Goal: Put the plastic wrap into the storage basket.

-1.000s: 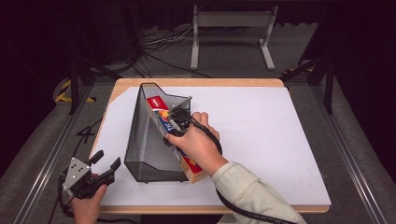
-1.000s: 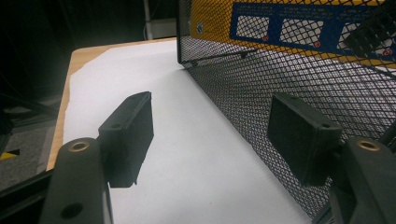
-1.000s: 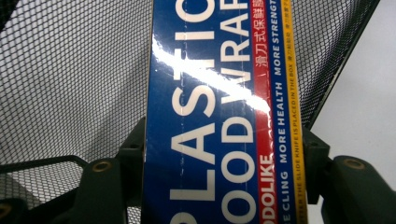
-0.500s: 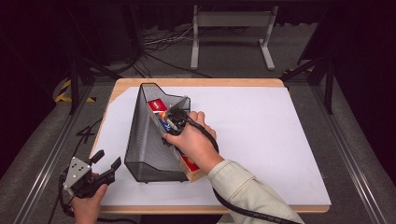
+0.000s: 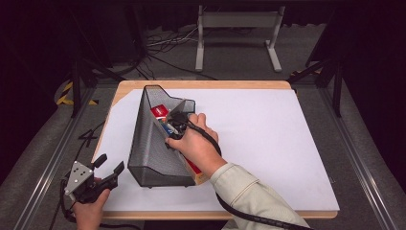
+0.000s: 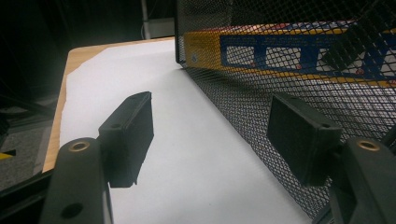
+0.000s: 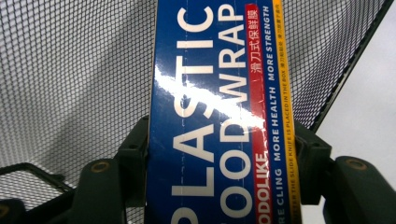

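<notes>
Glossy printed cardboard, catching a white streak of glare, wraps the plastic-wrap box [image 7: 219, 112] clamped in my right tool [image 7: 219, 163], whose pads are matt black plastic. Around it rises the file holder [image 5: 153, 148], fine black wire mesh, matt and rough, with a smooth metal rim. Beside my left tool [image 6: 210, 135], with the same dull black plastic and brass-coloured screw rings, lies a sheet of smooth, matt white paper [image 5: 268, 139] over the pale wooden surface [image 5: 201, 84]. My sleeve [image 5: 253, 196] is soft woven cloth.
</notes>
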A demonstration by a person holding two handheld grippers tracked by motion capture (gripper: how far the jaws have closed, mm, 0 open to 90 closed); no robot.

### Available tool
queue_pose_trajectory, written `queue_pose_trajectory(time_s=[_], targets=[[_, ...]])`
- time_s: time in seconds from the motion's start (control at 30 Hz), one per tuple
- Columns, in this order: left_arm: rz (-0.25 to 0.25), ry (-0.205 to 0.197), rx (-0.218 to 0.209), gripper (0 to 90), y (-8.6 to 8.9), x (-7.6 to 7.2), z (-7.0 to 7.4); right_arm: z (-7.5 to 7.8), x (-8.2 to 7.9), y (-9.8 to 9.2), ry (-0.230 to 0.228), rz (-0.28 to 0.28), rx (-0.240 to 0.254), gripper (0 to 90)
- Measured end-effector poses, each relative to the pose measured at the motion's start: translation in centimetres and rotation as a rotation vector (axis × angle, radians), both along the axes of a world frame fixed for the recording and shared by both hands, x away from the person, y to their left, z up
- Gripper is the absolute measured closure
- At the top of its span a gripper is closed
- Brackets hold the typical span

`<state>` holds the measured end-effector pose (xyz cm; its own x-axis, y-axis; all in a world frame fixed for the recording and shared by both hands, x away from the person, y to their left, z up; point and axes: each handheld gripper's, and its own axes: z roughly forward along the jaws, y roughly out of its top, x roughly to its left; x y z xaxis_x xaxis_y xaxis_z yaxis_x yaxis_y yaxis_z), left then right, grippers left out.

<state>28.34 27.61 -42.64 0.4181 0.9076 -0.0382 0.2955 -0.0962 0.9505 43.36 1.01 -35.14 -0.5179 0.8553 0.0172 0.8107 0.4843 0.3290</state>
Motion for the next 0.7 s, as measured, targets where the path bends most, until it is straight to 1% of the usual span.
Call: queue_pose_trajectory(time_s=[0.13,0.3,0.33,0.37,0.4,0.43,0.47,0.5,0.6,0.7], targets=[[0.0,0.001,0.0,32.4,0.0,0.0,0.0,0.0,0.0,0.0,-0.002,0.004,0.002,38.7],[-0.001,0.003,-0.002,32.4,0.1,0.0,-0.1,0.0,0.1,-0.3,0.005,0.012,0.026,37.1],[0.002,0.007,-0.004,32.4,0.1,-0.1,-0.1,0.3,0.1,-0.5,-0.01,0.028,0.048,35.9],[0.003,0.006,-0.005,32.4,0.2,-0.1,-0.1,0.3,0.1,-0.5,-0.01,0.028,0.048,35.9],[0.004,0.008,-0.006,32.4,0.2,-0.1,-0.1,0.3,0.1,-0.6,-0.017,0.033,0.059,35.2],[0.004,0.009,-0.006,32.4,0.2,-0.1,-0.1,0.5,0.0,-0.7,-0.028,0.033,0.073,34.4],[0.004,0.011,-0.004,32.4,0.2,-0.1,-0.2,0.7,0.0,-0.9,-0.032,0.041,0.095,33.3],[0.001,0.013,-0.003,32.4,0.2,-0.2,-0.2,0.9,-0.1,-1.1,-0.035,0.045,0.106,32.1],[-0.001,0.021,0.002,32.2,0.2,-0.3,-0.3,1.6,-0.3,-1.6,-0.065,0.051,0.142,30.6],[-0.004,0.021,-0.003,31.9,0.3,-0.3,-0.3,2.5,-0.7,-2.2,-0.101,0.055,0.193,30.6]])
